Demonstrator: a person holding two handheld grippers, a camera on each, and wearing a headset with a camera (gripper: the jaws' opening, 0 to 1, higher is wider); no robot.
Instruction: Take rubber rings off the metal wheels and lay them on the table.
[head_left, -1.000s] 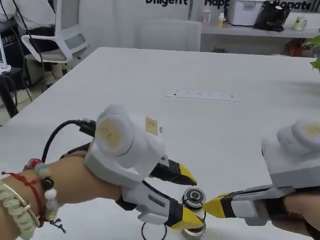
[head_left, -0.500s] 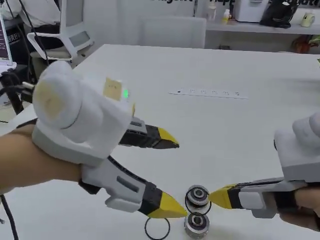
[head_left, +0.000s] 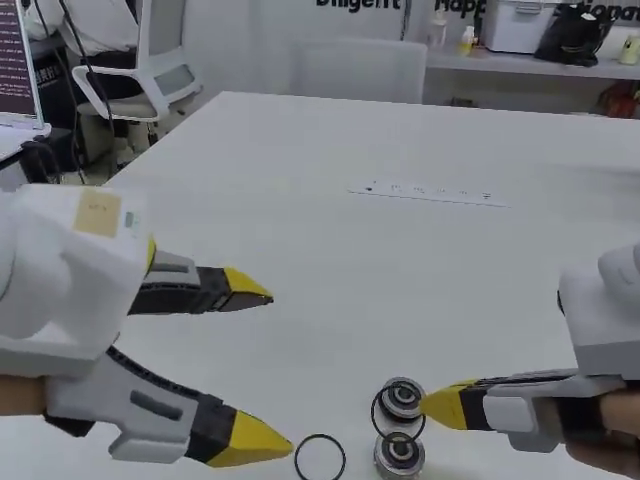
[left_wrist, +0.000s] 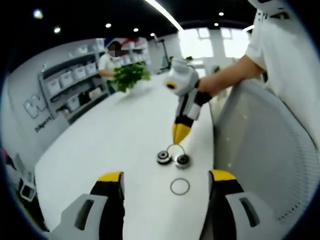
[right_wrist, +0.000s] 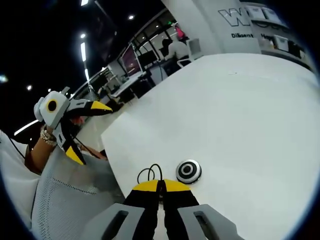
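Note:
Two metal wheels stand side by side near the front edge of the white table. My right gripper is shut on a thin black rubber ring that loops beside the farther wheel. In the right gripper view the ring sticks out from the shut tips next to a wheel. A loose ring lies flat on the table. My left gripper is open and holds nothing, well left of the wheels. In its own view the gripper faces the loose ring.
A white power strip lies mid-table. Office chairs stand at the far edge and at the left. A leafy plant stands at the table's far end in the left gripper view. The table's front edge is close to the wheels.
My left gripper has drawn back from the wheels to the left, open. The right gripper has stayed at the farther wheel, shut on the ring. The head camera has shifted.

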